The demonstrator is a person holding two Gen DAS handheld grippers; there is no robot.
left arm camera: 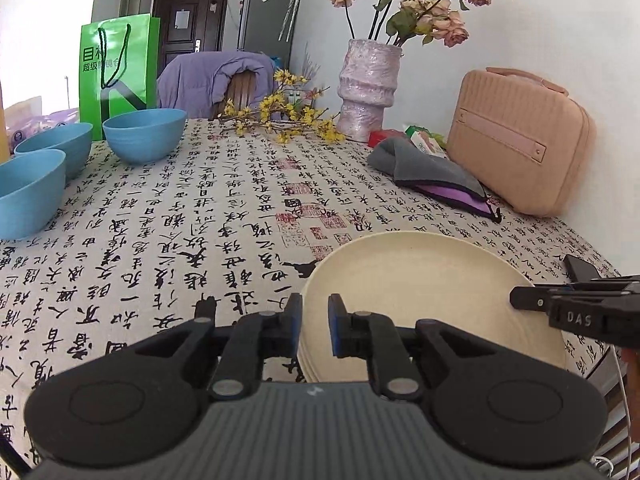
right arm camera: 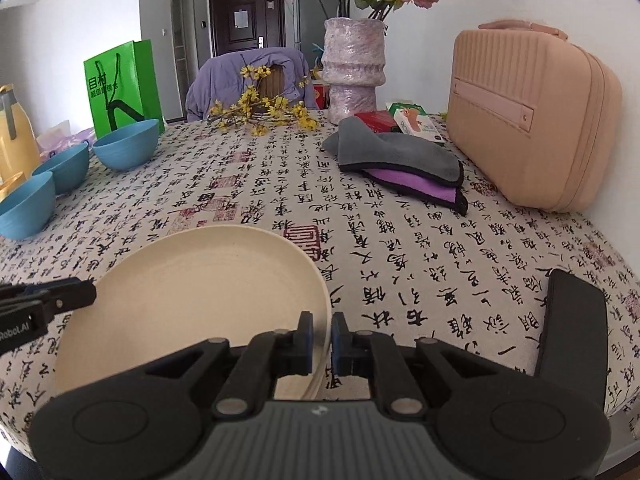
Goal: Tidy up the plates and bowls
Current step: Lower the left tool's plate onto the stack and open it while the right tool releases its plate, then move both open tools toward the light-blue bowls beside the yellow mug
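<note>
Plates (left arm camera: 432, 304) are stacked in a cream pile on the near part of the desk (left arm camera: 200, 220), which is covered by a cloth with black writing. The pile is held from both sides. The left hand-held gripper (left arm camera: 314, 326) is placed at the pile's left rim, and the rim is seen between its two blue pads, which are nearly pressed together. The right hand-held gripper (right arm camera: 320, 340) is placed at the right rim, and the thin edge of the top plate is pinched between its pads. So the pile lies between the two hands, just in front of each one, and neither hand is nearer.

Three blue bowls (left arm camera: 142, 134) are set well apart from the pile, far off on the left side of the desk, nearer to the left hand. A grey and purple cloth (right arm camera: 400, 160) and a pink case (right arm camera: 532, 120) are kept on the right side.

It is judged that the pile is about to be lifted or slid together. An even pull from both sides is needed, or the plates may be tipped.
</note>
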